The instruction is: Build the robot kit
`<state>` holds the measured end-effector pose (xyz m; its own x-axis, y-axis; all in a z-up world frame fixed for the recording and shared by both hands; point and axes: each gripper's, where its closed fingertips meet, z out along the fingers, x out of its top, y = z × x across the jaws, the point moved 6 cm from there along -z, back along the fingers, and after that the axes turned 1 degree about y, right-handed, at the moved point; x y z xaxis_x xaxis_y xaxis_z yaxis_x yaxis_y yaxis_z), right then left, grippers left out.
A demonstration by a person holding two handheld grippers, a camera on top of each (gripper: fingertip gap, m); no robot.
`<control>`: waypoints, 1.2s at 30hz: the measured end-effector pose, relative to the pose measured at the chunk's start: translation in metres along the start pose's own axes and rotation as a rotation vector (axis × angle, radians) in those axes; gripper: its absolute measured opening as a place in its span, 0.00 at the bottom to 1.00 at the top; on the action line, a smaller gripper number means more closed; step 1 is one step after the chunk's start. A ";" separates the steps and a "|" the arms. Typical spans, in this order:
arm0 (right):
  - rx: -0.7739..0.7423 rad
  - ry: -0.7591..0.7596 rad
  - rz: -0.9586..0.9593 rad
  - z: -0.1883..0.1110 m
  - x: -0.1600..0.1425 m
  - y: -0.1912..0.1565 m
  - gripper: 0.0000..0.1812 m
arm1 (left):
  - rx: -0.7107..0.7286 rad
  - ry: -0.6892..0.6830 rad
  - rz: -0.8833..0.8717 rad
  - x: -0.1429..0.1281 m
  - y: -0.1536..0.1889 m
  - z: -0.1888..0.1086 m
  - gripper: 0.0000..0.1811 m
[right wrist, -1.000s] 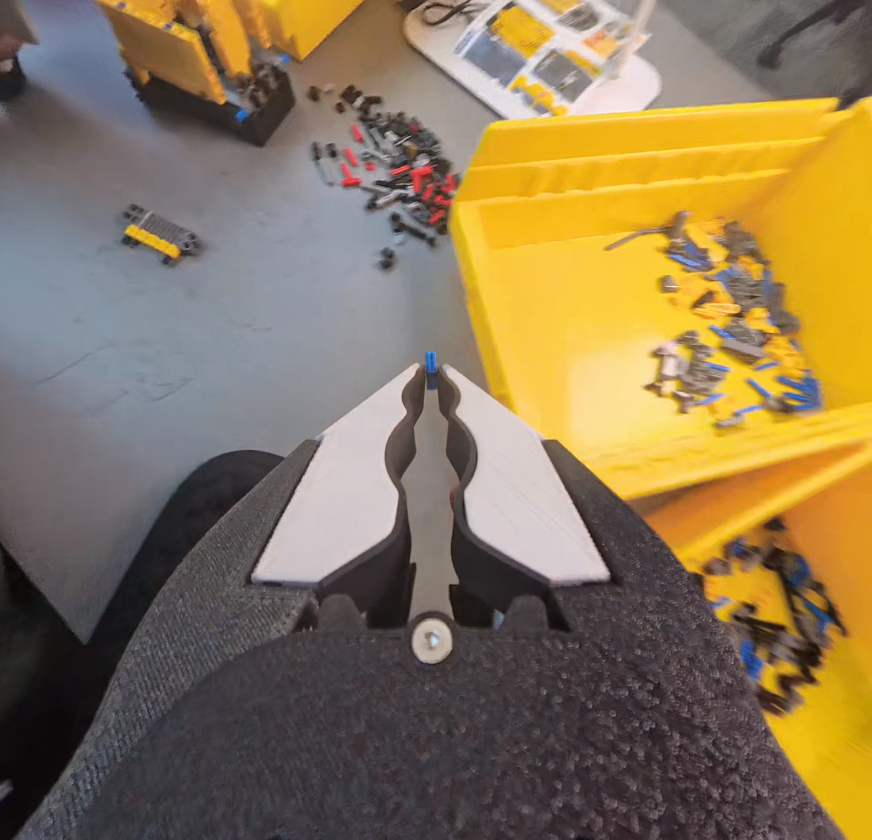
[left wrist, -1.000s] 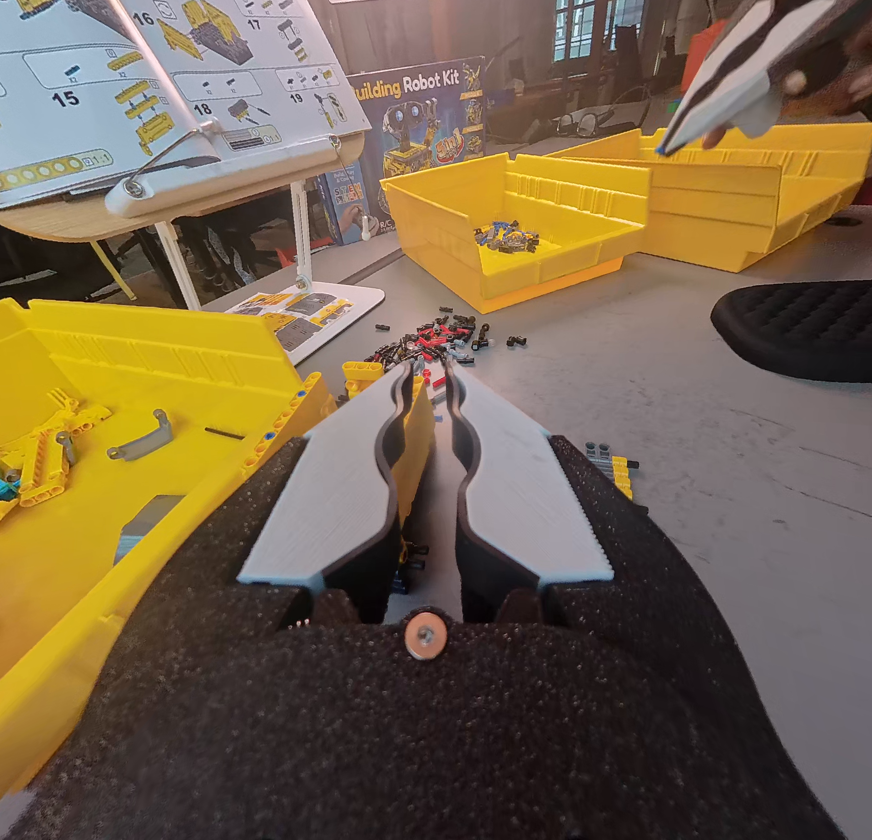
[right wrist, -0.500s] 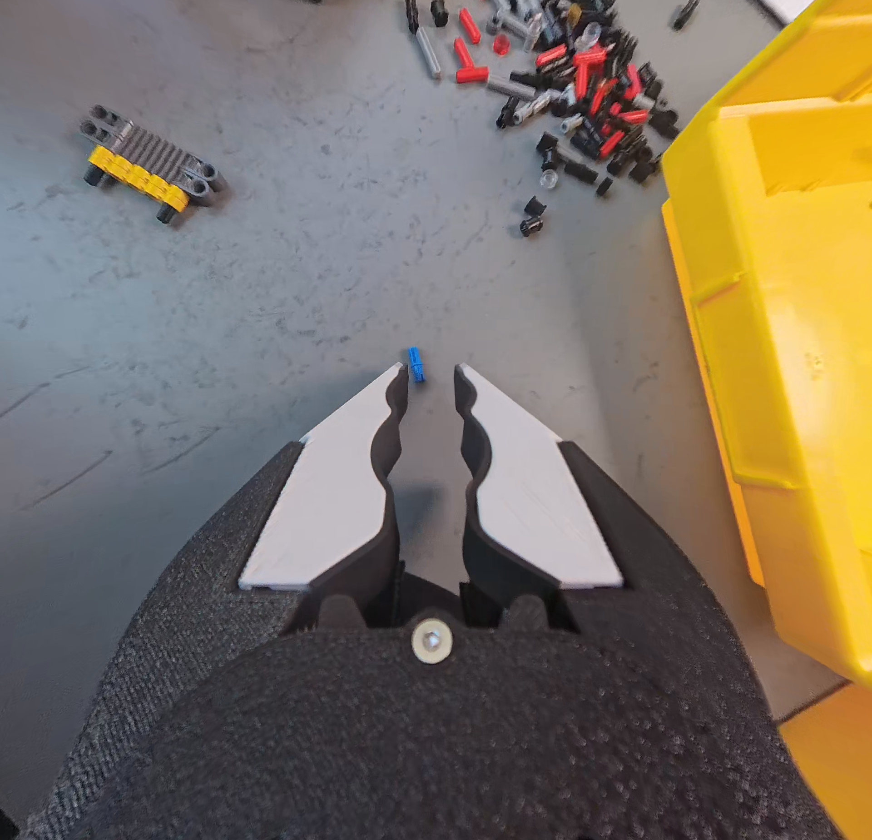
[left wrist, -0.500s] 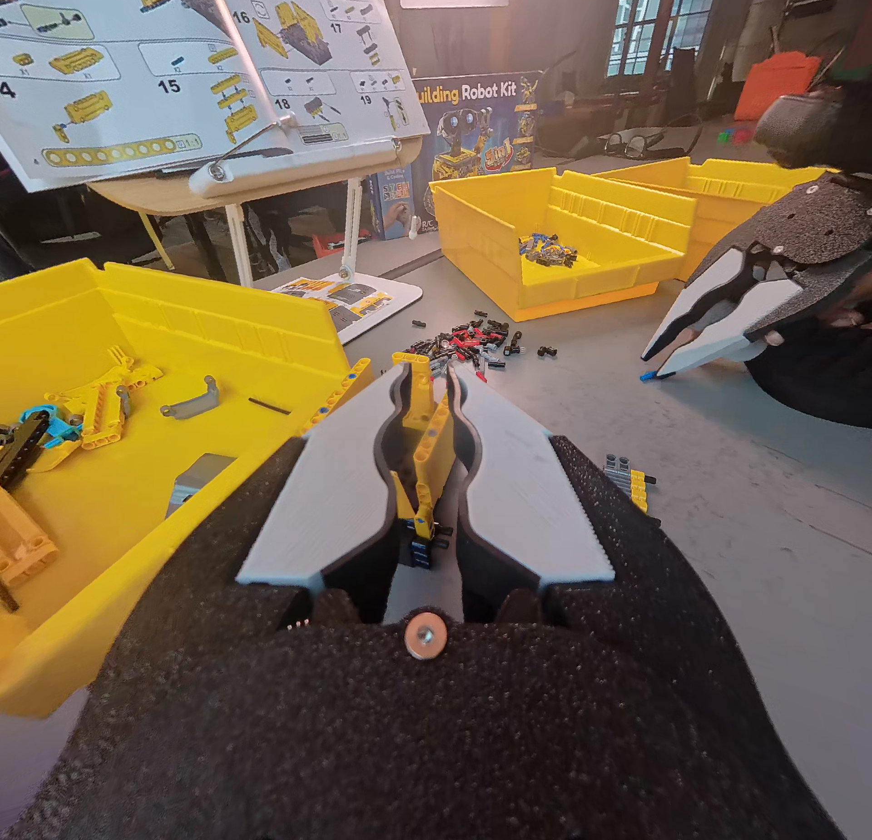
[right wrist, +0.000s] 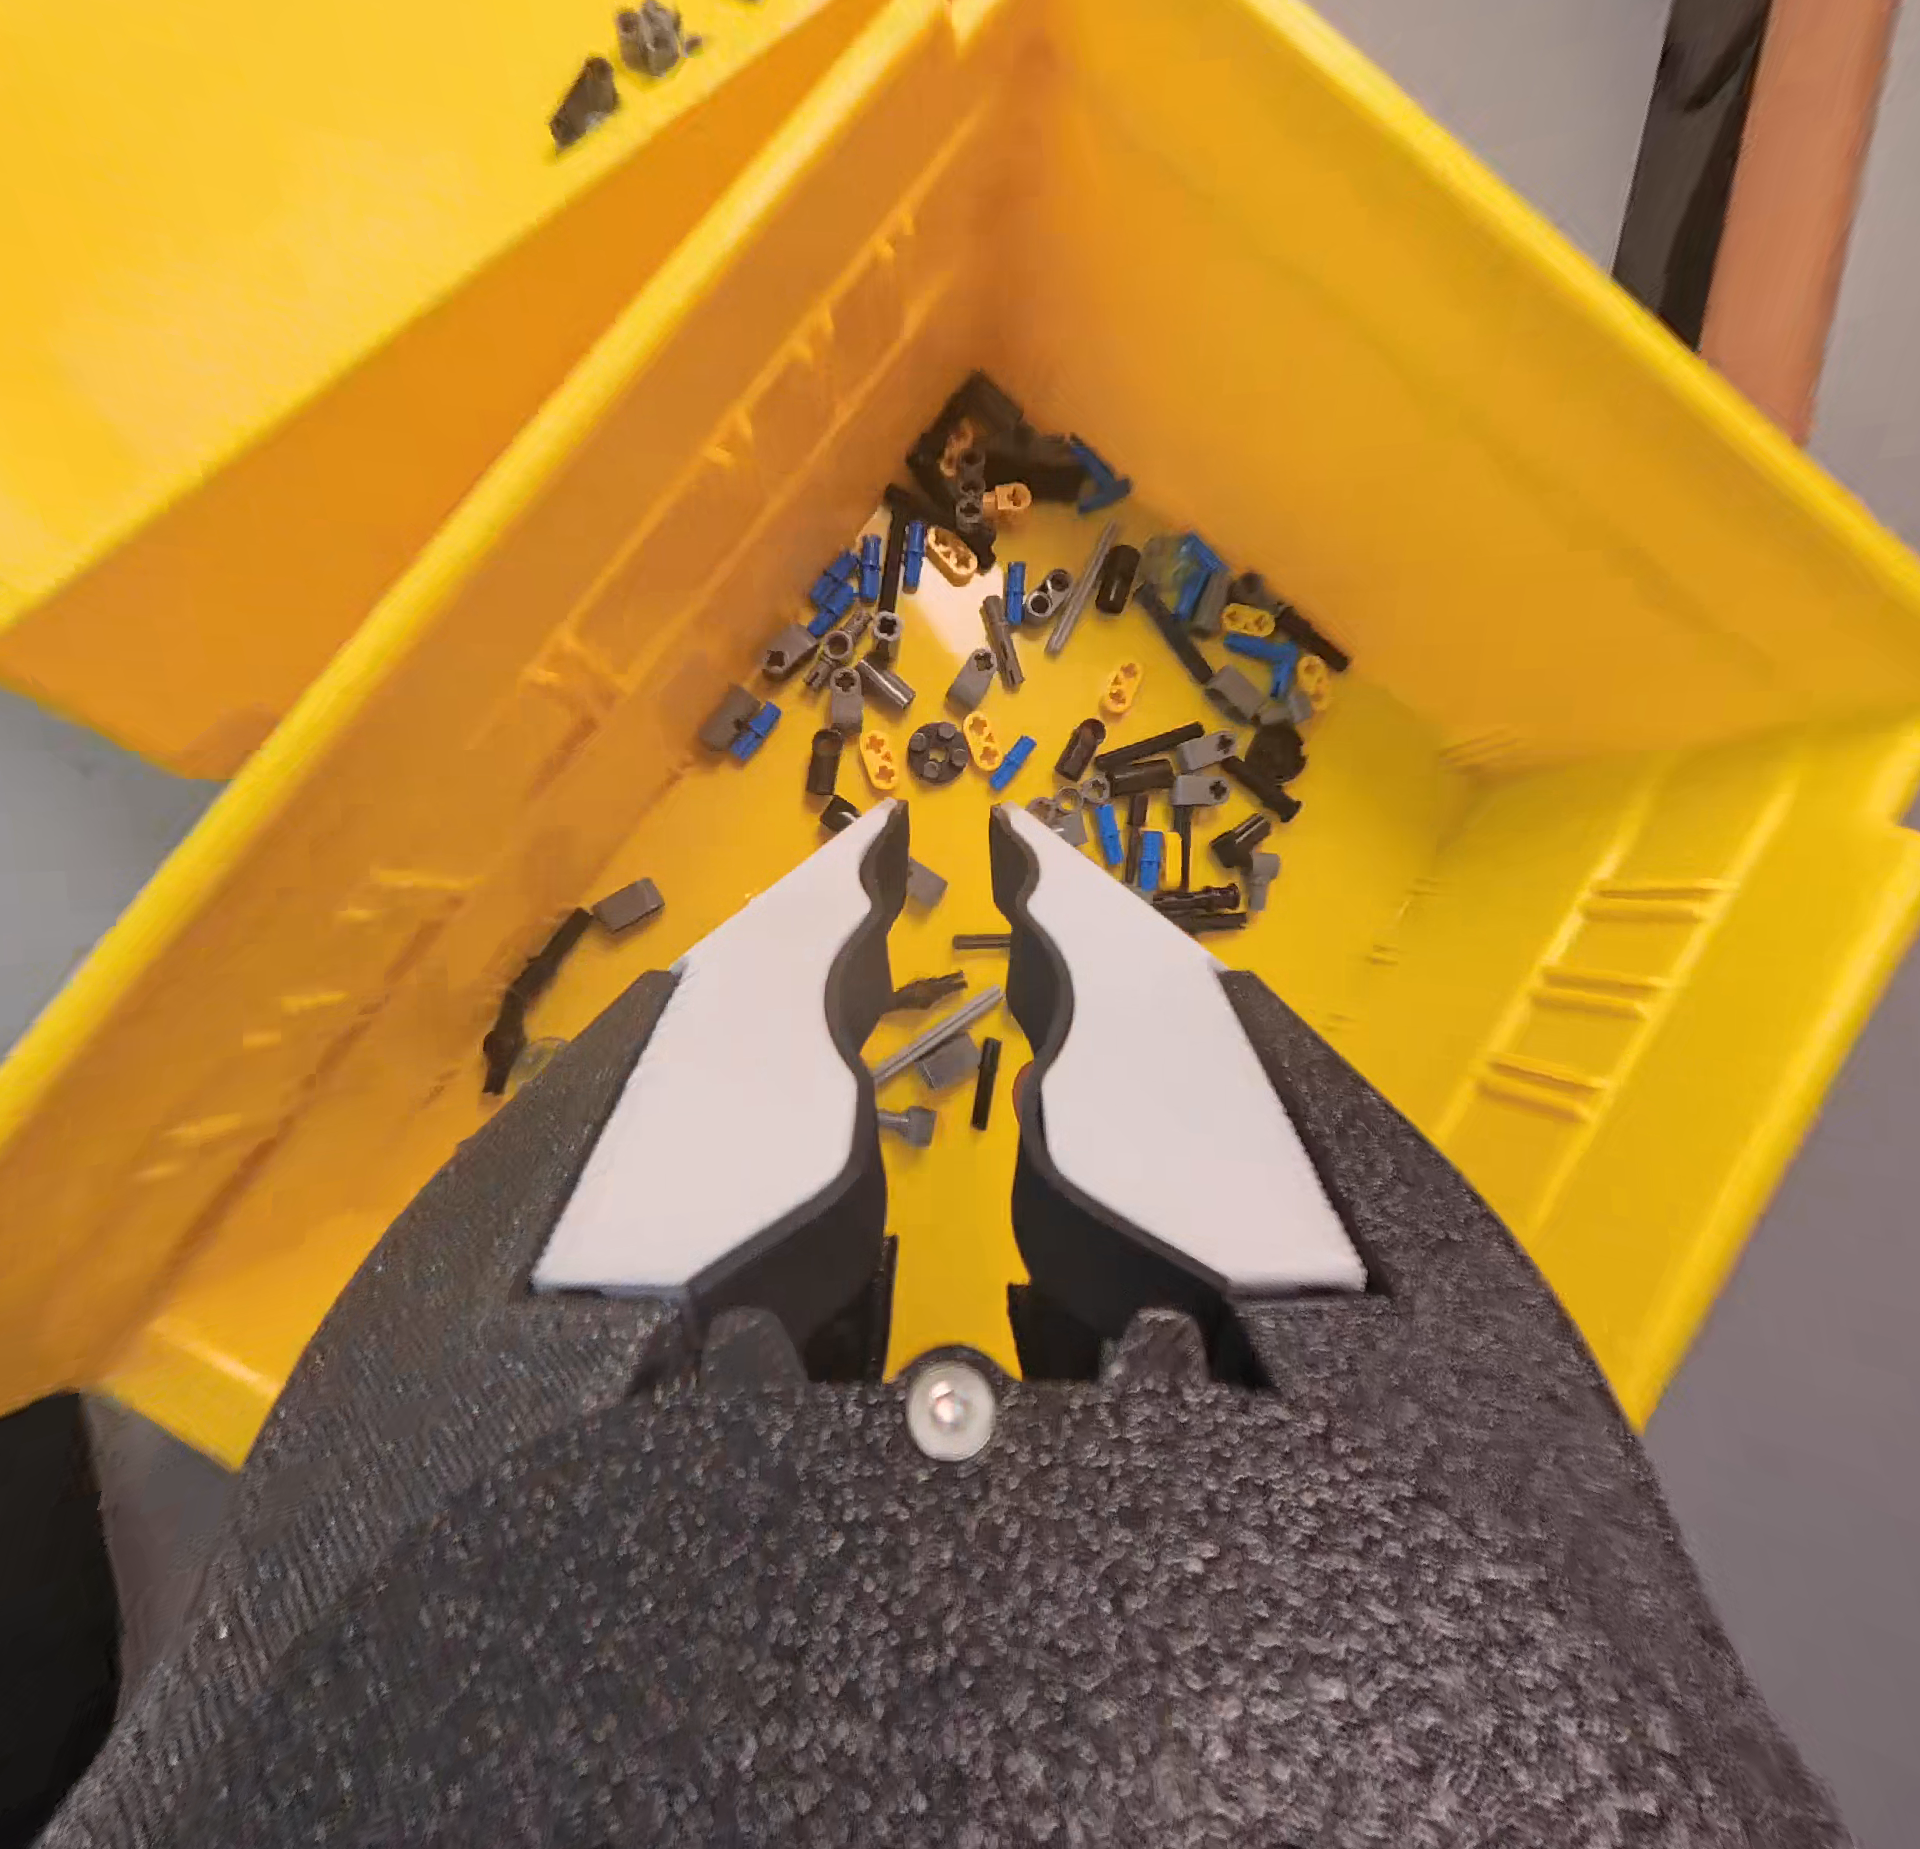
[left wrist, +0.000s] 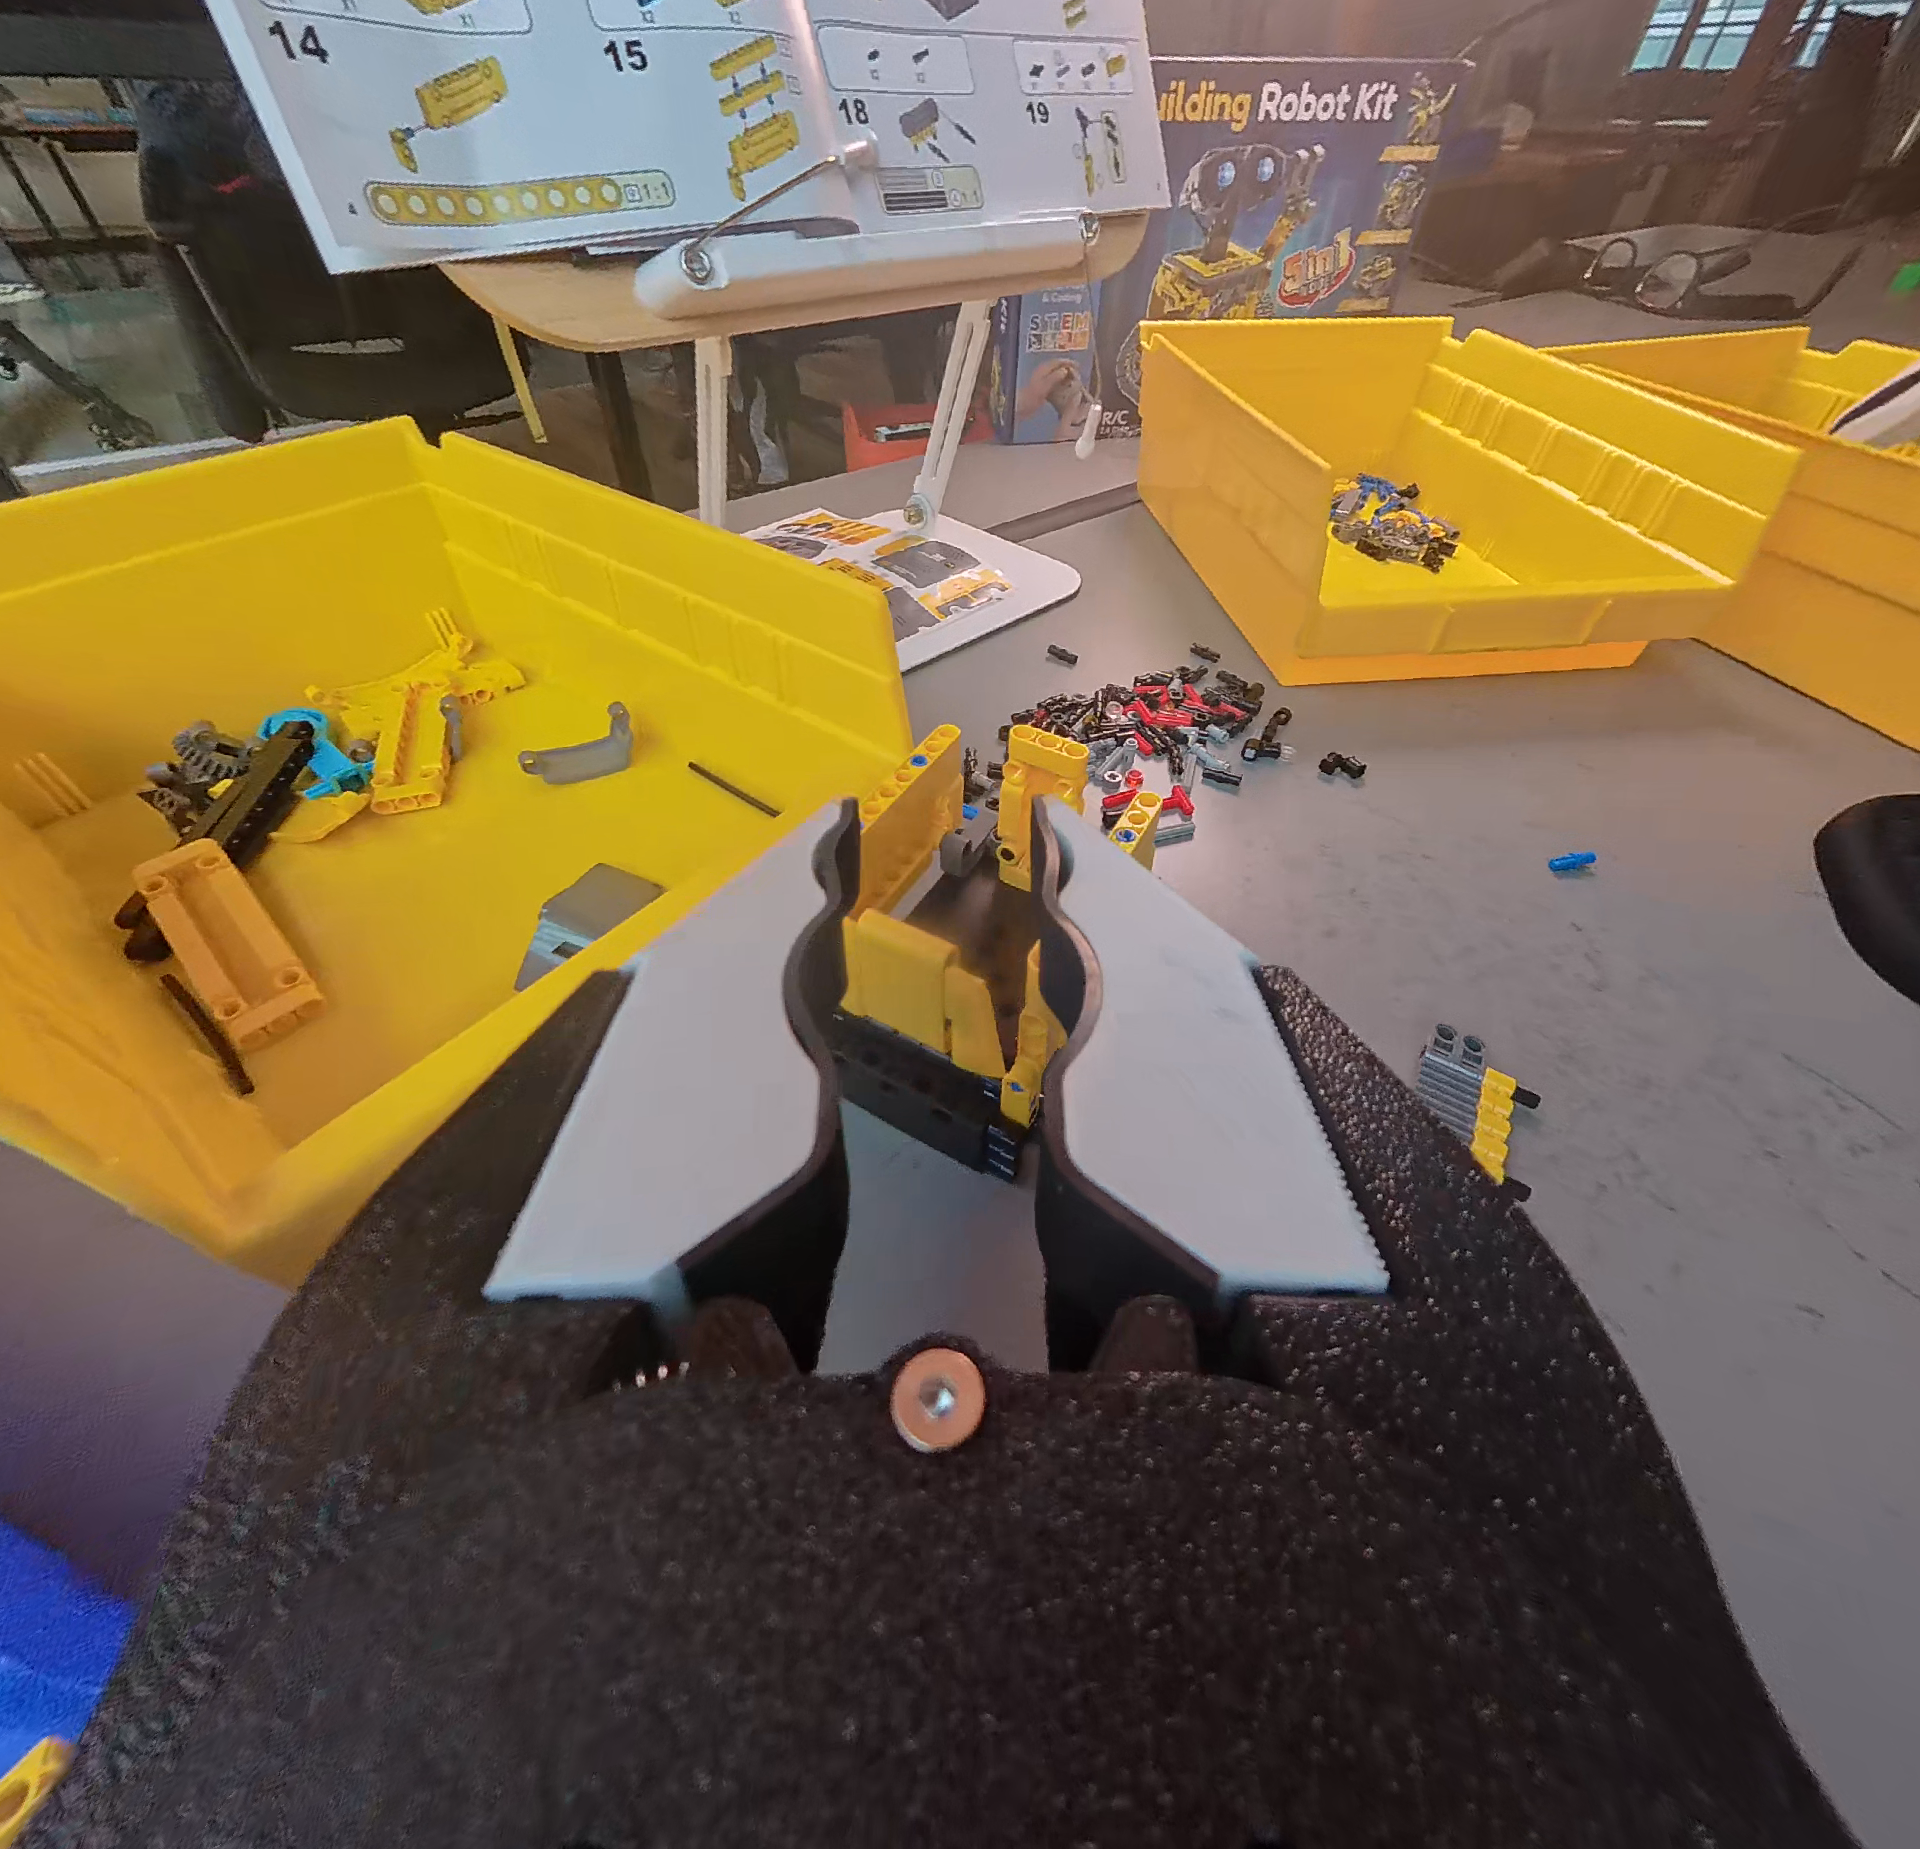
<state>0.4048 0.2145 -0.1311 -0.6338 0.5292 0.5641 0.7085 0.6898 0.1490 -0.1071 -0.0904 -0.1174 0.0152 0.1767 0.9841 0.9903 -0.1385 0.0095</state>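
L gripper (left wrist: 943,831) is now sitting spread around the yellow-and-black brick model (left wrist: 940,1010) on the grey bench (left wrist: 1558,1228), jaws wider apart than 0.5 s ago, when they were closer in on the build; whether the fingers are touching it, can't tell. The model is standing upright just beside the near R corner of the big yellow bin (left wrist: 436,864), which is holding yellow beams, a black beam, a light-blue part and grey bits.

R gripper (right wrist: 948,820) is now hanging over a second yellow bin (right wrist: 1351,365), jaws parted w/ nothing between them; 0.5 s ago it was low over the bare bench w/ a small blue pin just ahead of its tips. That blue pin (left wrist: 1572,862) is now lying alone on the bench, toward the R edge in the L wrist view, well apart from both grippers. Below the R gripper's tips a scatter of small blue, black, grey and yellow connectors (right wrist: 1049,677) is lying on the bin floor, thickest toward the far corner.

Elsewhere on the bench: a loose pile of red, black and grey pins (left wrist: 1164,719) beyond the model, a small grey-and-yellow sub-assembly (left wrist: 1475,1093) to the R of the L gripper, an instruction booklet on a white stand (left wrist: 727,95) toward the far edge, and a kit box (left wrist: 1288,199) behind another yellow bin (left wrist: 1455,542)
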 end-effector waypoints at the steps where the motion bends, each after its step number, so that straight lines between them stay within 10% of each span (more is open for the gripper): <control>1: -0.019 -0.030 0.010 0.012 -0.004 0.006 0.08 | 0.014 -0.001 0.002 0.001 -0.001 -0.002 0.19; 36: 0.048 -0.054 -0.007 0.058 -0.013 0.033 0.06 | -0.037 -0.014 -0.031 -0.013 -0.003 -0.011 0.24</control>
<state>0.4182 0.2589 -0.1802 -0.6553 0.5495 0.5183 0.6892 0.7157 0.1126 -0.1120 -0.1033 -0.1284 -0.0135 0.1954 0.9806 0.9846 -0.1683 0.0470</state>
